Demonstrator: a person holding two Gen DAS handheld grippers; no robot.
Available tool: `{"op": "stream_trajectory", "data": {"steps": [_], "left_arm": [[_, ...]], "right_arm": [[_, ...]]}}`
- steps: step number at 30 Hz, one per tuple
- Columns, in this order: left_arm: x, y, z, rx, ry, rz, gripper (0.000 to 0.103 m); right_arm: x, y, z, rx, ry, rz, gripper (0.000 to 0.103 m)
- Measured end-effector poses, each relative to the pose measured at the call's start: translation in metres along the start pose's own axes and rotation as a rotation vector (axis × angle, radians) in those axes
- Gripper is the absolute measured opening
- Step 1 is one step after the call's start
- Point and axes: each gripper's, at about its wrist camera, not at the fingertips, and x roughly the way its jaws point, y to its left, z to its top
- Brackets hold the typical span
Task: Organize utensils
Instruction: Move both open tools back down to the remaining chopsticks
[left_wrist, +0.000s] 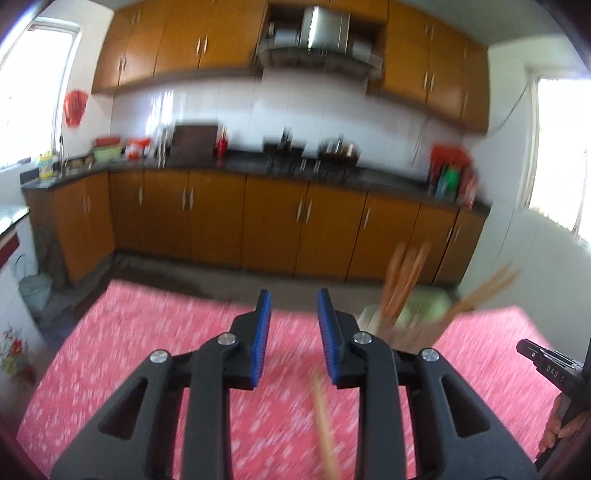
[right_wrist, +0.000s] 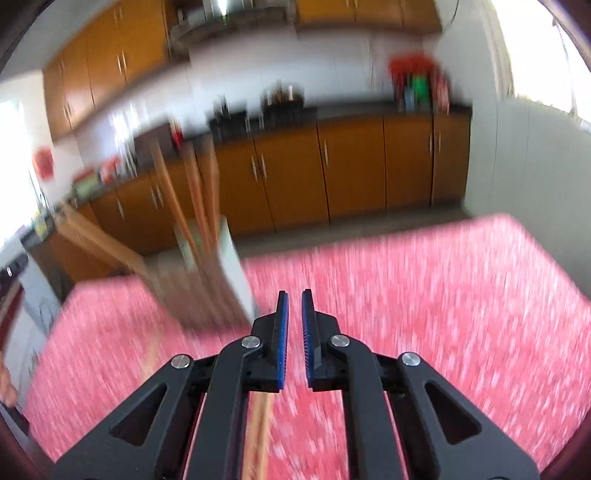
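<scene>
Above the table (left_wrist: 147, 332) with its pink patterned cloth, the left gripper (left_wrist: 293, 325) was seen with fingers parted and empty. The right gripper (right_wrist: 294, 328) was nearly closed, nothing visibly clamped. Blurred wooden chopsticks (right_wrist: 195, 206) stood in a pale holder (right_wrist: 232, 266).

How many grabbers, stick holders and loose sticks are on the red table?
Grippers: 2, left gripper and right gripper
Utensil holder: 1
Loose wooden stick: 1
Total: 4
The sticks inside the holder are too blurred to count.
</scene>
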Motion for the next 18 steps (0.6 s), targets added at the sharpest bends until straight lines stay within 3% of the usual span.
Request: {"op": "stream_trajectory", "data": {"steps": [4,7,14,18], "left_arm": [[0.032,0.01,-0.047,-0.016,0.184,-0.016,0.027],[0.049,0.014,-0.082,-0.041,0.29,-0.052,0.027],[0.056,0.002,-0.118,-0.028,0.376,-0.122,0.027],[0.055,-0.009,-0.129,-0.006,0.403,-0.165,0.025]], "right_arm": [[0.037,0.002,-0.052,0.009,0.176,0.062,0.009],[0.053,0.013,-0.077,-0.007,0.248,0.086,0.009],[0.07,0.03,-0.093,-0.065,0.294,0.061,0.008],[0.071,0.025,-0.089,-0.083,0.265,-0.041,0.007]]}}
